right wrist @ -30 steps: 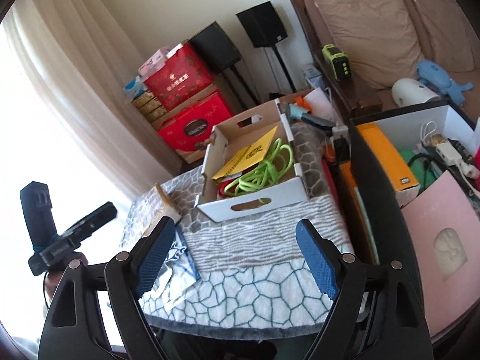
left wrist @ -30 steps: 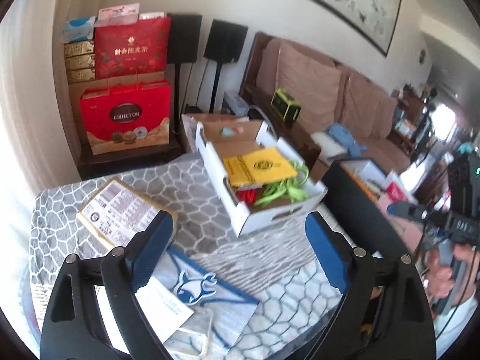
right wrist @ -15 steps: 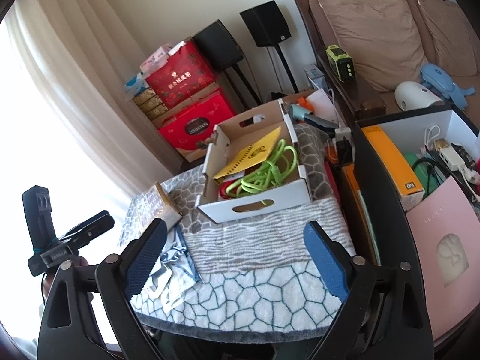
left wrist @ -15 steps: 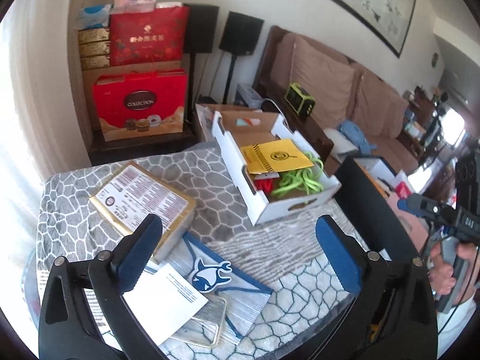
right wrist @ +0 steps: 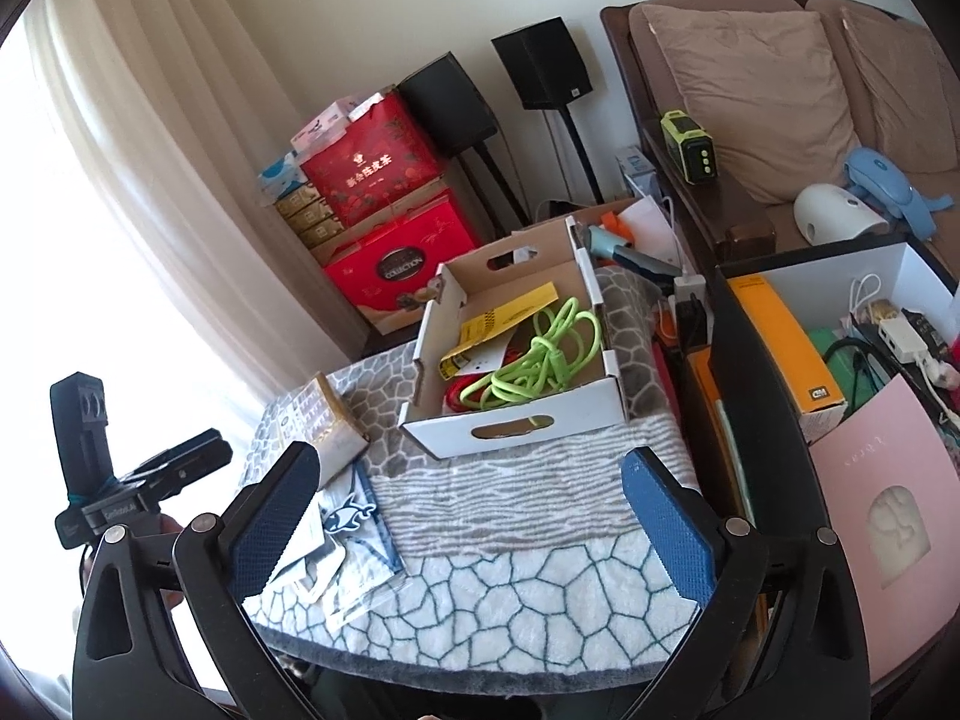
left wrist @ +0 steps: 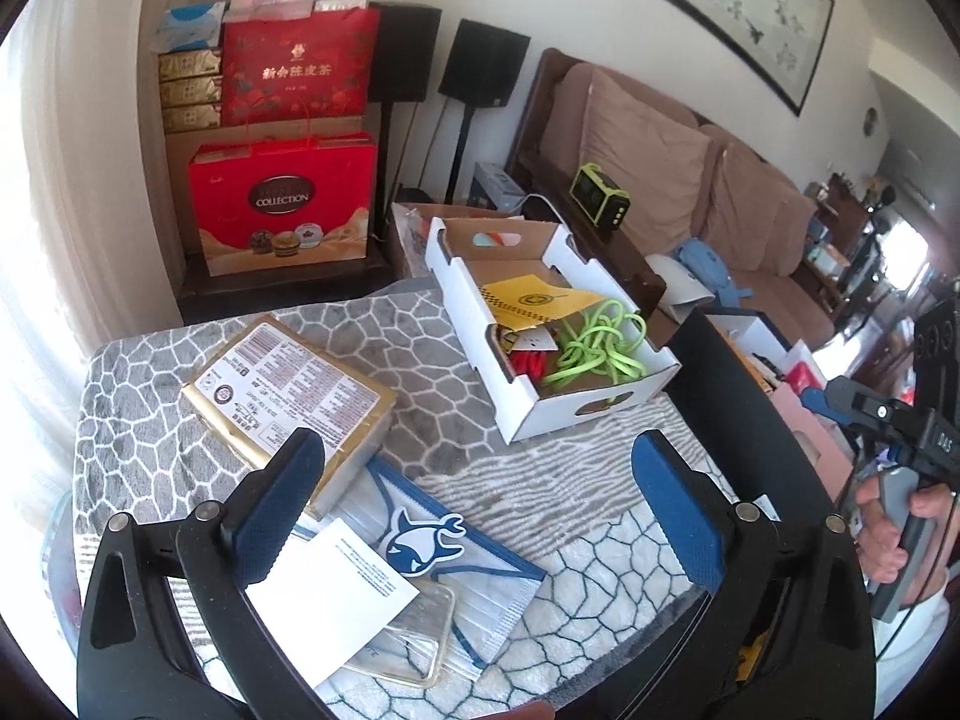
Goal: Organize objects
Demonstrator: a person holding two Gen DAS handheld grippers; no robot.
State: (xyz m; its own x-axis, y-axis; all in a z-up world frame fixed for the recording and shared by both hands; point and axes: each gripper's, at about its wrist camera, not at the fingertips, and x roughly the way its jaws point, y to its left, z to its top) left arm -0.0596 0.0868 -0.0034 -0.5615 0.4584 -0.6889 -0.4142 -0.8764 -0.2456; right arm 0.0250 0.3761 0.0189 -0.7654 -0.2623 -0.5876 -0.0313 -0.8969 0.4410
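A white cardboard box (left wrist: 528,414) (right wrist: 516,420) stands on the patterned cloth-covered table (left wrist: 576,558); it holds a green cord (left wrist: 594,348) (right wrist: 540,360) and a yellow card (left wrist: 540,300). A gold foil packet (left wrist: 288,384) (right wrist: 327,426), a blue whale-print pouch (left wrist: 432,534) (right wrist: 354,516), a white leaflet (left wrist: 324,600) and a clear phone case (left wrist: 414,636) lie near the front left. My left gripper (left wrist: 480,510) hovers open and empty above the pouch. My right gripper (right wrist: 474,516) is open and empty over the table's front.
A large black-walled box (right wrist: 750,360) with an orange box, cables and a pink sleeve stands right of the table. Red gift boxes (left wrist: 282,216), speakers (left wrist: 480,66) and a brown sofa (left wrist: 660,168) lie behind.
Both grippers have pulled back and up a little, so more of the table's front shows. The jaws stay open and nothing on the table has moved.
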